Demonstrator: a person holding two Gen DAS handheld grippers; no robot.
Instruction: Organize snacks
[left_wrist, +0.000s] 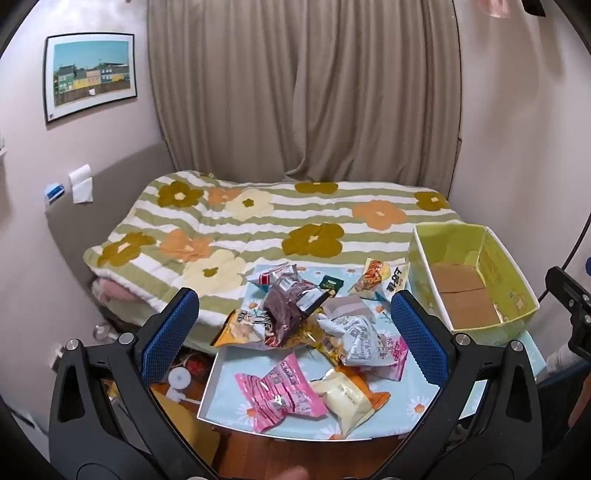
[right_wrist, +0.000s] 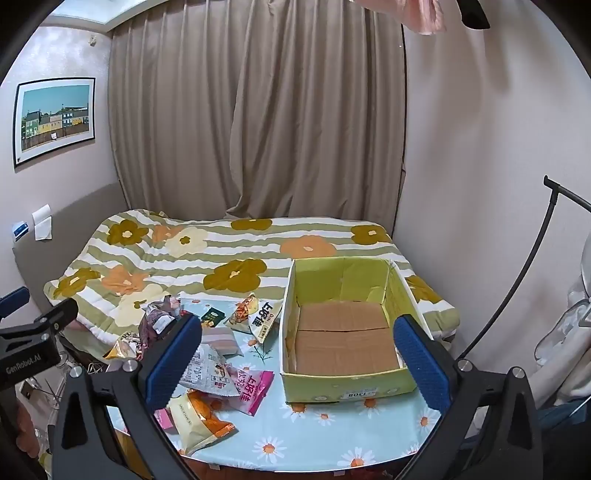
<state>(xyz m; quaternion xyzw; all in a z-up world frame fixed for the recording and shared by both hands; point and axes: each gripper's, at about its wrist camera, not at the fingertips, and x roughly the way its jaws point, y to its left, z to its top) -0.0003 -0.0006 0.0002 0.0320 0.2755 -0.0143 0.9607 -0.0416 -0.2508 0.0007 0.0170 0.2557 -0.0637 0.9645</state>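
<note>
Both grippers are hanging above a small table (left_wrist: 436, 413) with a light-blue daisy cloth, pushed up against a bed with a green-striped flower quilt (left_wrist: 258, 221). The left gripper (left_wrist: 295, 332) has its blue pads spread wide with nothing between them, and it sits right over the snack pile (left_wrist: 306, 328). That pile is a proper mess: a dark purple bag (left_wrist: 286, 306) on top, a white crumpled bag (left_wrist: 356, 336) next to it, a pink packet (left_wrist: 279, 395) and a pale yellow packet (left_wrist: 345, 398) lying closer to the near edge, touching each other. An orange-and-white bag (left_wrist: 376, 278) lies apart, just beside the box.

The right gripper (right_wrist: 295, 354) is spread open too, holding nothing, hovering in front of the yellow-green cardboard box (right_wrist: 347, 387). The box sits on the table's right side, with only its brown cardboard floor showing inside. Its left finger (right_wrist: 173, 362) blocks part of the pile in the right wrist view, so what's under it is probably more wrappers, hard to say.

Behind it all hang beige curtains (right_wrist: 258, 110), and a framed picture of colourful houses (left_wrist: 90, 72) is on the left wall.
</note>
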